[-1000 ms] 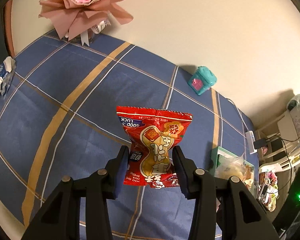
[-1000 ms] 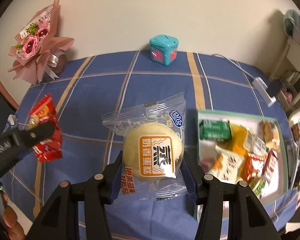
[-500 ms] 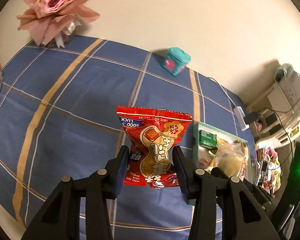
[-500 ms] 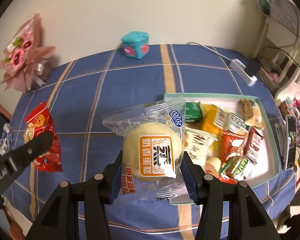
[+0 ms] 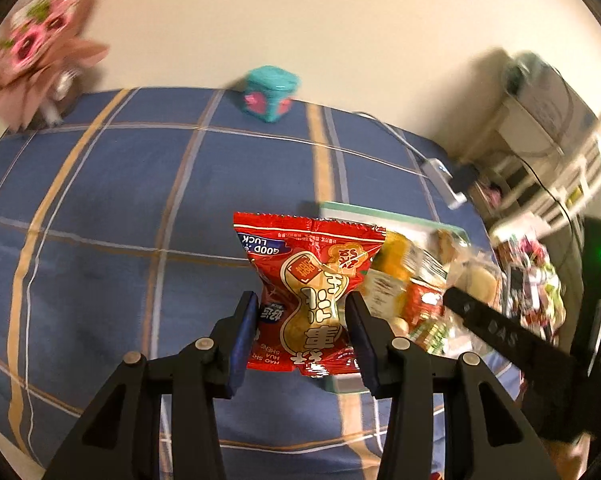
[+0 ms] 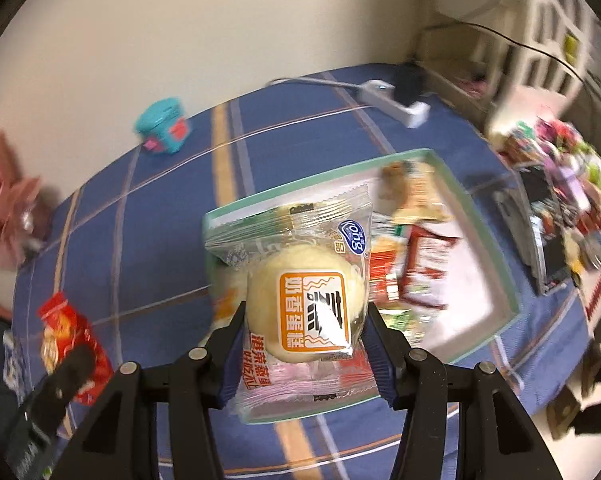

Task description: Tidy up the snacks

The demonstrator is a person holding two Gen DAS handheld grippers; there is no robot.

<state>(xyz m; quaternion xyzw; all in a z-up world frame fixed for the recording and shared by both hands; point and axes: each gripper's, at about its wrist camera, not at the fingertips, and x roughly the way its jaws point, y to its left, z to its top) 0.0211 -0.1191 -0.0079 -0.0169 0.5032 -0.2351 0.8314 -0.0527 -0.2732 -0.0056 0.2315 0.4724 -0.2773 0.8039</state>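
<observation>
- Your left gripper pinches a red peanut packet by its lower half, both pads pressed into its sides; the packet stands upright above the blue checked tablecloth.
- In the left wrist view, the snack box lies at about 3 o'clock from that packet, its near corner hidden behind it, already holding several wrapped snacks.
- Your right gripper is clamped on a clear-wrapped steamed cake, a round pale bun with an orange label; the wrapper's top edge fans out above the pads.
- From the right wrist view, the cake hangs over the left part of the box, whose pale green rim frames the blurred packets inside.
- The red packet shows in that view at 8 o'clock, off to the side of the box, over the cloth.
- A teal cube-shaped tin sits at 12 o'clock by the wall, a pink bouquet at 10 o'clock, a white power strip beyond the box.
</observation>
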